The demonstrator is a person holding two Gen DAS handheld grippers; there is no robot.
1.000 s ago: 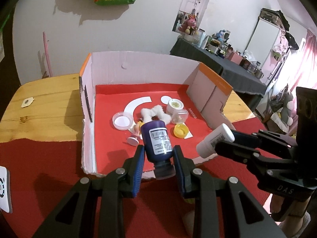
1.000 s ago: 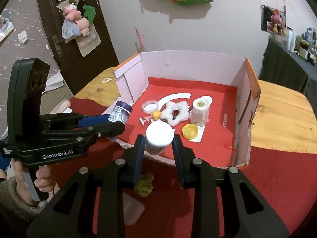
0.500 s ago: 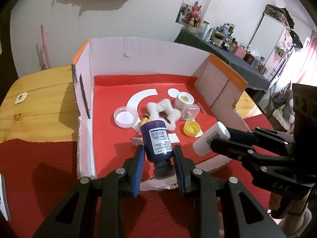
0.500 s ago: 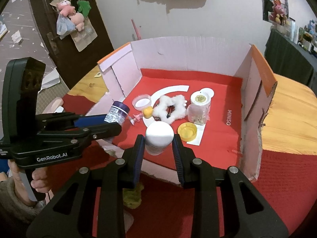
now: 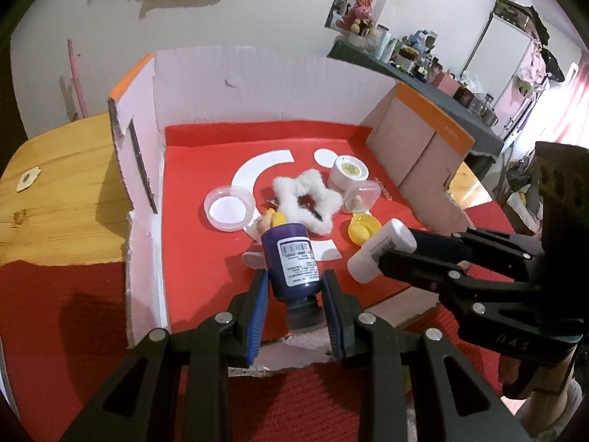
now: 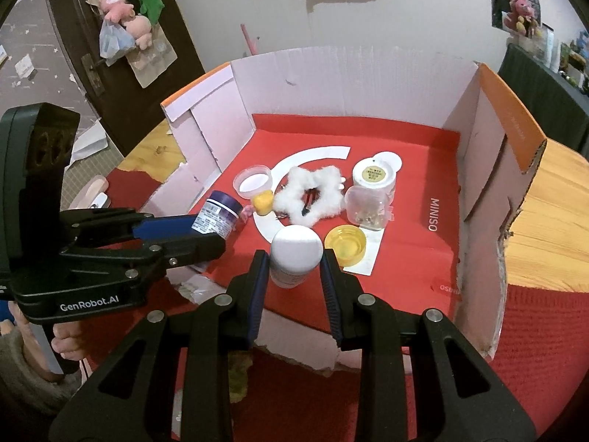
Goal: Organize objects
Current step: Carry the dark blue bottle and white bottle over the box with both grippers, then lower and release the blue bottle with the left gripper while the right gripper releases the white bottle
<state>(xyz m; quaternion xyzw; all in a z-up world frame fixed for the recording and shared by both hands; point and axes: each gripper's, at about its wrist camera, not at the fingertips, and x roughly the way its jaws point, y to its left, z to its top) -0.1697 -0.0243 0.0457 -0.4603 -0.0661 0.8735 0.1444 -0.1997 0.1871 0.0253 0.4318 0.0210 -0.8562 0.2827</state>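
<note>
Bottles held over the cardboard box.
Left gripper clamps a purple bottle; right gripper clamps a white bottle.

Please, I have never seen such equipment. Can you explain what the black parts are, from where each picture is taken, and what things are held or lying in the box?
No robot here: a person holds a black hand tool in each hand, each ending in a two-finger claw with a camera looking along the fingers. One picture comes from the left tool, the other from the right, so each also shows the other tool from the side. The left claw grips a dark blue bottle; the right claw grips a white bottle. Both hang over an open cardboard box with a red floor. Inside lie a fluffy white star-shaped ring, a yellow lid, a clear round lid, a small clear jar and a white jar.
</note>
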